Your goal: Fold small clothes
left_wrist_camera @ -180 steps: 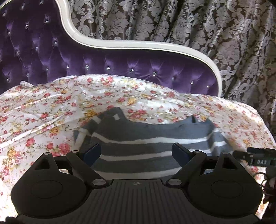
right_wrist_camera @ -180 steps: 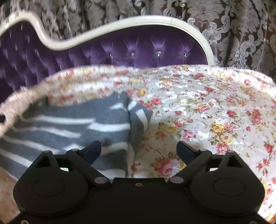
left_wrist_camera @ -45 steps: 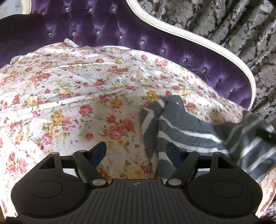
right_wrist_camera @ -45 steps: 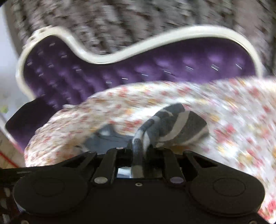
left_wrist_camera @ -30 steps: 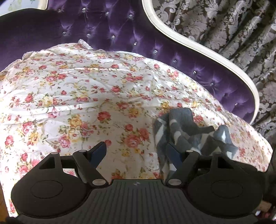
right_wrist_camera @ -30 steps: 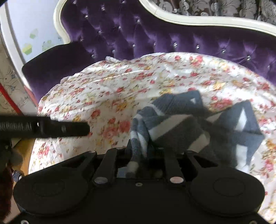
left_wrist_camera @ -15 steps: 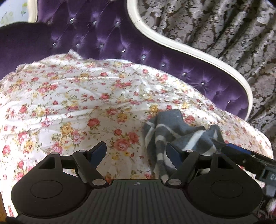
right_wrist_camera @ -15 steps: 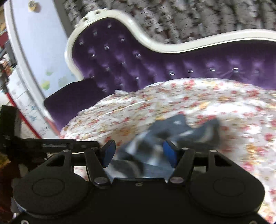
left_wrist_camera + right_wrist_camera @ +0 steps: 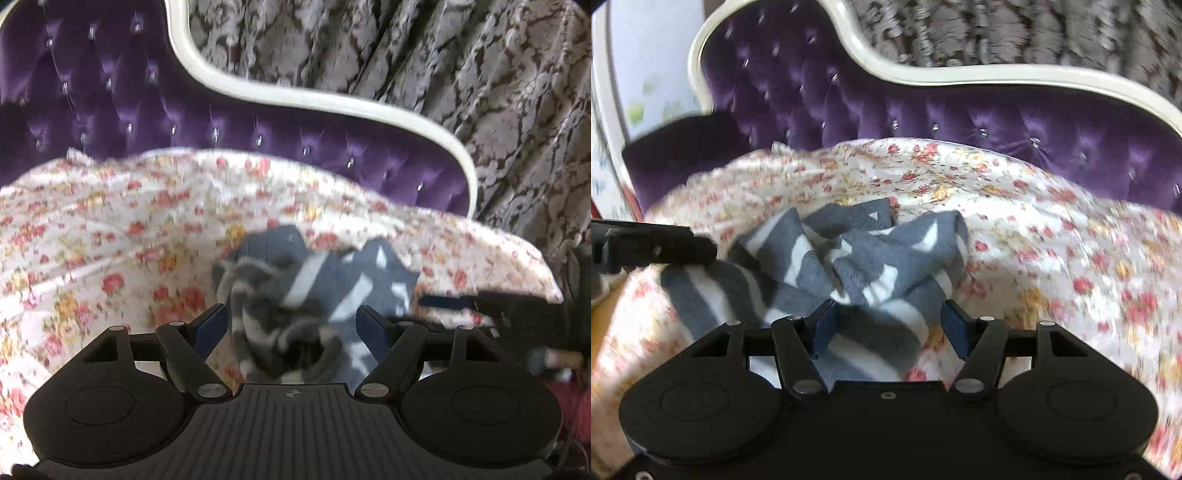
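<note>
A small grey garment with white stripes lies crumpled in a heap on the floral sheet; it also shows in the right wrist view. My left gripper is open, with the heap lying between and beyond its fingers. My right gripper is open and empty just in front of the heap, with striped cloth lying between its fingers. The other gripper's finger shows at the right of the left wrist view and at the left of the right wrist view. Both views are blurred.
The floral sheet covers a purple tufted sofa with a white curved frame. Patterned curtains hang behind. The sheet's edge drops off at the right of the left wrist view.
My right gripper let go of the striped garment and opened; the garment dropped into a crumpled heap. My left gripper swung right, so the heap now sits between its fingers.
</note>
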A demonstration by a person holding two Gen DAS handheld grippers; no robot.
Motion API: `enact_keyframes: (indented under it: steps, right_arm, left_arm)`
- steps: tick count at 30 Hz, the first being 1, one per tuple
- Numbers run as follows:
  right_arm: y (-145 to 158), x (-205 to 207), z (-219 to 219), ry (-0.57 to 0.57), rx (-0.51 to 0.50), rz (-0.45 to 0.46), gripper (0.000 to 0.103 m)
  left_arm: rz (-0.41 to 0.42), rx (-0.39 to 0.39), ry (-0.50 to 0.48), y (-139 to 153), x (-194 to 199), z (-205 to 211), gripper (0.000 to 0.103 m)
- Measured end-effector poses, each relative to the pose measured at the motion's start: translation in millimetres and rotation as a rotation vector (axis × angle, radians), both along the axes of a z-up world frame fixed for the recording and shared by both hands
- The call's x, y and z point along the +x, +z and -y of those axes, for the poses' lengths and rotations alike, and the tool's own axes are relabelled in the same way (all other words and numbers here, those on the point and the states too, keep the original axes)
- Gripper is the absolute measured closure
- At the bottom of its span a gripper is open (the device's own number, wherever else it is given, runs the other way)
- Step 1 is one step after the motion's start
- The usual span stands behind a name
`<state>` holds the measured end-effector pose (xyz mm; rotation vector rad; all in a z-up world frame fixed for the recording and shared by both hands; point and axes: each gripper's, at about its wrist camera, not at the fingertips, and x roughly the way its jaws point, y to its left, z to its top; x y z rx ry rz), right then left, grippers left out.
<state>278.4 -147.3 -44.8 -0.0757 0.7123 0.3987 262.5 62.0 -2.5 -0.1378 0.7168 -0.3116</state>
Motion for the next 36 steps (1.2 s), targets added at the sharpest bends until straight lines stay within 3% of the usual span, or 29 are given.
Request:
enact_keyframes:
  steps: [4, 9, 12, 19, 23, 27, 29, 32, 36]
  right_arm:
    - [5.4, 50.7, -18.0, 0.018, -0.019, 0.034, 0.037]
    - [21.0, 89.3, -17.2, -0.062, 0.1, 0.071, 0.037]
    - [25.6, 69.5, -6.4, -0.052, 0.139, 0.073, 0.037]
    - [17.9, -15.5, -0.9, 0.061, 0.036, 0.106, 0.037]
    - [-15.6, -39.6, 1.8, 0.005, -0.128, 0.05, 0.037]
    - [-35.5, -42.4, 36.3, -0.116, -0.014, -0.042, 0.036]
    - [-30.4, -43.7, 37.4, -0.129, -0.014, -0.03, 0.036]
    - [-15.6, -49.9, 32.3, -0.134, -0.007, 0.041, 0.035]
    - [-2.5, -55.2, 16.5, -0.089, 0.058, 0.098, 0.033]
  left_arm:
    - [-0.057, 0.04, 0.024, -8.2, 5.5, -9.2, 0.028]
    - [-0.123, 0.085, 0.045, -17.2, 9.1, -19.7, 0.028]
    - [-0.158, 0.112, 0.031, -19.0, 10.9, -21.4, 0.028]
    - [-0.182, 0.097, 0.033, -20.8, 9.5, -24.5, 0.028]
    - [-0.217, 0.113, 0.003, -29.3, 11.2, -21.6, 0.027]
    - [-0.26, 0.093, -0.025, -36.2, 11.1, -26.5, 0.026]
    - [-0.246, 0.078, -0.005, -31.9, 8.8, -31.5, 0.027]
    - [-0.156, 0.043, 0.032, -15.6, 0.4, -38.8, 0.027]
    - [-0.08, -0.048, 0.064, -5.3, -2.0, -44.4, 0.027]
